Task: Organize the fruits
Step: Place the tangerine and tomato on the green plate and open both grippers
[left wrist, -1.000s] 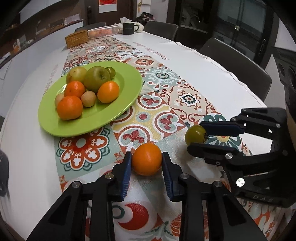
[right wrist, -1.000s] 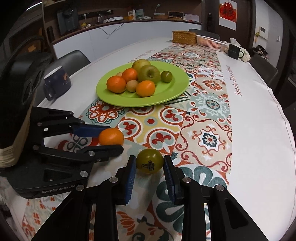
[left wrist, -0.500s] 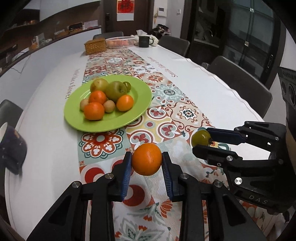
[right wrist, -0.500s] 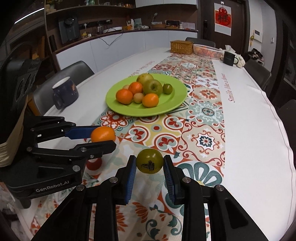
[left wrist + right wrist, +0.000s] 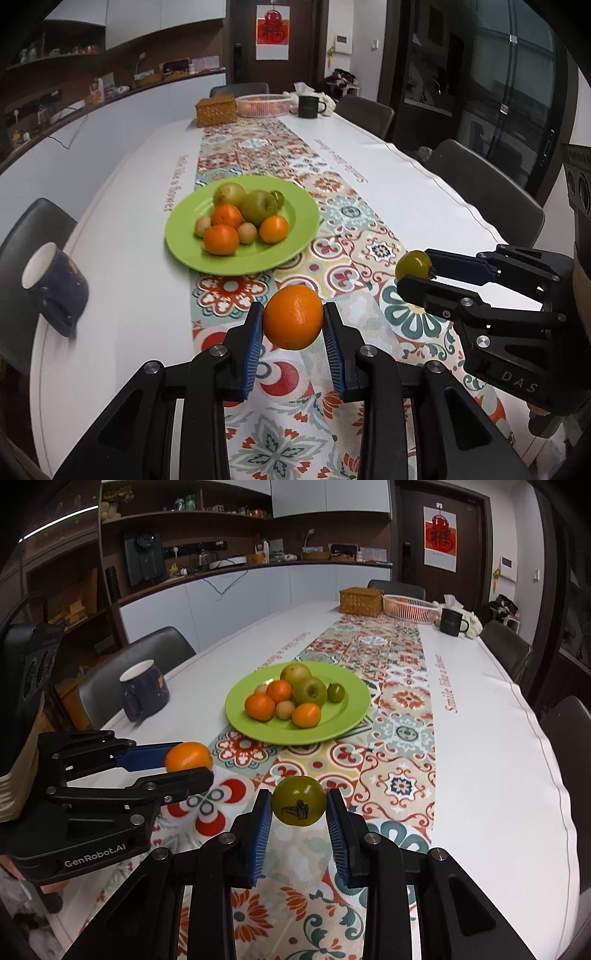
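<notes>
1. Our left hand-held gripper (image 5: 293, 321) is pinching an orange (image 5: 293, 316) across its middle, clear of the surface (image 5: 424, 184) and on the near side of the green plate (image 5: 295, 251).
2. Our right hand-held gripper (image 5: 299, 806) is pinching a small green tomato (image 5: 299, 800), also lifted, near the plate's front edge and just to the right of the orange.
3. The plate already holds oranges, a green apple (image 5: 258, 207), a pear and a few small fruits, piled toward its centre; bare rim shows on its front and right.
4. We judge the orange firm and fairly light, its peel giving the pads good bite; holding its widest part suits it.
5. The tomato looks smooth and thin-skinned, so we would squeeze it gently, at its equator.
6. Both fruits are round and will likely roll when set down, so we favour nestling them against the pile.
</notes>
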Demonstrator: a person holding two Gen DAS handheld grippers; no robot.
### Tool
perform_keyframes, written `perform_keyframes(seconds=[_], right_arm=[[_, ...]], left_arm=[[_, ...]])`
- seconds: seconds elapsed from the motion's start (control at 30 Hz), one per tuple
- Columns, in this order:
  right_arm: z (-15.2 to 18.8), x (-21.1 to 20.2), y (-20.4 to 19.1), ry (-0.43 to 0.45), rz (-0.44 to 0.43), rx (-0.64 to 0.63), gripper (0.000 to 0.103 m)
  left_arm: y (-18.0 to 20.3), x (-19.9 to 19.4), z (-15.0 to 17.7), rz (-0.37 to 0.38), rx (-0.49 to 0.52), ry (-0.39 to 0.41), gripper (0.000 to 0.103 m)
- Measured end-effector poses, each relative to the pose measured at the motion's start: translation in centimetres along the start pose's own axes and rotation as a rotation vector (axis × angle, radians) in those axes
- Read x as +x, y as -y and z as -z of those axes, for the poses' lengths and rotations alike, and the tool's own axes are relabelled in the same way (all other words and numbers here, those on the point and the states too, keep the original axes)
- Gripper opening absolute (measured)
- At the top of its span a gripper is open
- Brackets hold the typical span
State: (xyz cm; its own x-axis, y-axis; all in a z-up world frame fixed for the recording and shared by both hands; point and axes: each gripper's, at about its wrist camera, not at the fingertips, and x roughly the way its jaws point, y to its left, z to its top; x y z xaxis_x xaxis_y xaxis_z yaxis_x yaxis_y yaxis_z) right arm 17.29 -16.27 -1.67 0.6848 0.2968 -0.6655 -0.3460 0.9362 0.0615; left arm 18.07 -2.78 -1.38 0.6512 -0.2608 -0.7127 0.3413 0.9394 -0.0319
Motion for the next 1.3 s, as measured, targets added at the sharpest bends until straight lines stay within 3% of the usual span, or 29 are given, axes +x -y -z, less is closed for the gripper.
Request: perform_keyframes(seconds=[0.43, 0.77, 1.3], right_arm=[[-3.0, -1.3, -0.5, 0.077, 0.012, -0.008, 0.031], [-6.2, 0.1, 0.0, 0.1, 0.018, -0.004, 0.031], [-9.9, 8.0, 1.7, -0.016, 0.046, -0.009, 0.031]], left_arm=[[-1.5, -2.3, -2.1, -0.051, -0.027, 0.075, 0.032], [-3.4, -1.7, -4.6, -0.08, -0.042, 0.095, 0.032], [-7.5, 5.0, -7.8, -0.101, -0.071, 0.022, 0.032]])
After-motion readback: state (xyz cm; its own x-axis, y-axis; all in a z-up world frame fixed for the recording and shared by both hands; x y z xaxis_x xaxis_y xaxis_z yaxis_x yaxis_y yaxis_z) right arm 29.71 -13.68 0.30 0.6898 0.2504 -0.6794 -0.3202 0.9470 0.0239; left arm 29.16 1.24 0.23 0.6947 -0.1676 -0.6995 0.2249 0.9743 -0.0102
